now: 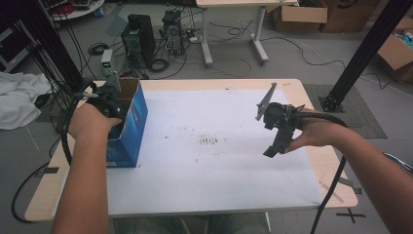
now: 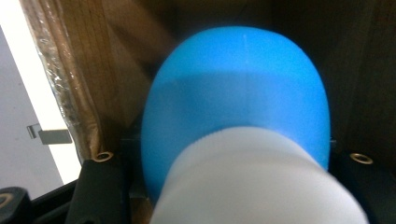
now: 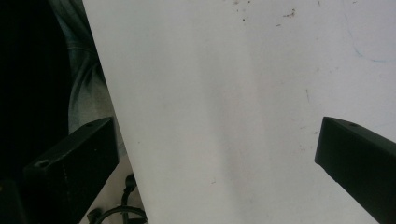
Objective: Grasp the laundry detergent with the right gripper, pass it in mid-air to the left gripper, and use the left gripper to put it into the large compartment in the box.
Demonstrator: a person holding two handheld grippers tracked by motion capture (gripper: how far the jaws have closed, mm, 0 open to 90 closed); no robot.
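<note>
The left gripper (image 1: 109,100) is reaching down into the open top of a blue cardboard box (image 1: 127,127) at the left of the table. In the left gripper view its two black jaws are standing at either side of a smooth, rounded blue object (image 2: 238,93) with a faint seam running down its middle, and a white ribbed part (image 2: 257,182) is bulging close to the lens, blurred. The jaws are flanking the blue object closely, but whether they are pressing on it I cannot tell. Around it the box's inner walls are showing as plain brown cardboard, with a strip of crinkled clear tape (image 2: 65,84) along one edge.

In the high view the person's left hand (image 1: 92,122) is wrapping the gripper's handle, the forearm coming straight in from the near edge, and the box is hiding the jaws.

The right gripper (image 1: 280,127) is hovering at the right of the table, well apart from the box, tilted so its jaws are pointing down and toward the near side. In the right gripper view its jaws are standing wide apart with nothing between them, only the white table cover (image 3: 233,102) below, matte and lightly speckled. The right hand (image 1: 316,131) is gripping from the right side, wrist bent, a black cable (image 1: 336,180) trailing off past the table's near edge. A grey three-cornered plate (image 1: 265,101) is sticking up from the gripper.

The wooden table (image 1: 319,168) is showing pale around the cover. On the floor beyond are computer towers (image 1: 139,39), tangled cables and cardboard boxes (image 1: 299,14).
</note>
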